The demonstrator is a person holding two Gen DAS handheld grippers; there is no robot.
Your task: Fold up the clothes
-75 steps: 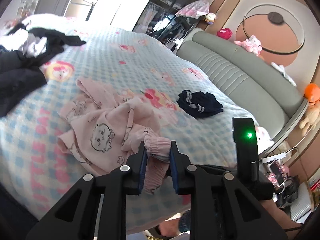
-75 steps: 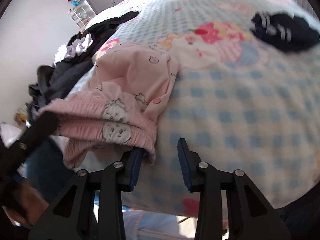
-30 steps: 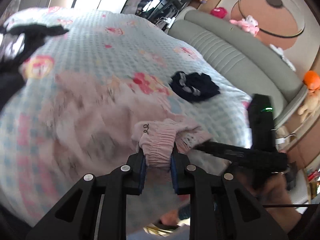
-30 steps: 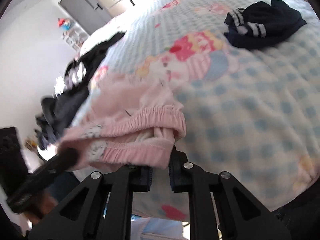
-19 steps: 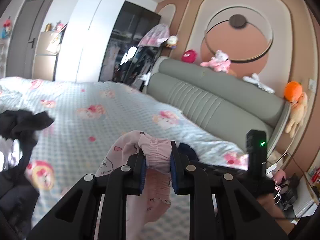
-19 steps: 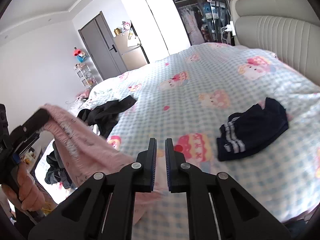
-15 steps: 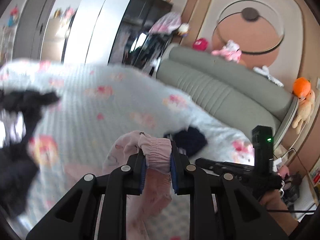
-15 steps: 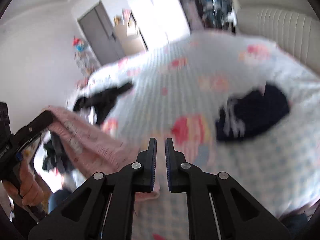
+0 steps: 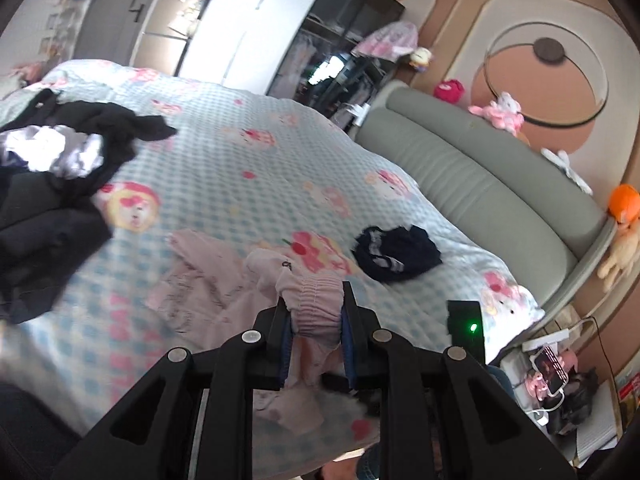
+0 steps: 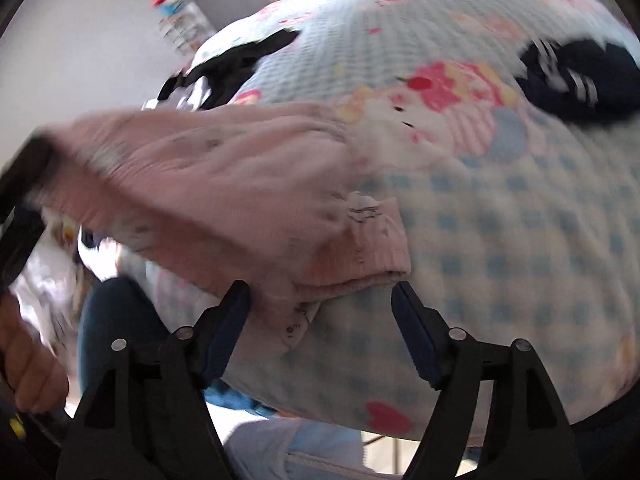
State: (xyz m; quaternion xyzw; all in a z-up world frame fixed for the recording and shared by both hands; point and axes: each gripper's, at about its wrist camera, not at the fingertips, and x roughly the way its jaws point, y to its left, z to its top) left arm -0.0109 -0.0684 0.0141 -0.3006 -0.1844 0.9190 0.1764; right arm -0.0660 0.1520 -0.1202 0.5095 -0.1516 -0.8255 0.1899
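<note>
A pink printed garment lies on the blue checked bedspread near the front edge. My left gripper is shut on its ribbed waistband. In the right wrist view the same pink garment stretches from the left gripper at far left towards my right gripper. The right gripper is open, its jaws wide apart on either side of the waistband's near corner, not pinching it.
A dark navy garment lies on the bed to the right, also in the right wrist view. A pile of black and white clothes sits at the left. A grey padded headboard runs along the right. A bedside table with cables stands lower right.
The pink garment came down from the air onto the bed. My right gripper, shut half a second ago, has opened wide at the waistband. My left gripper keeps its hold.
</note>
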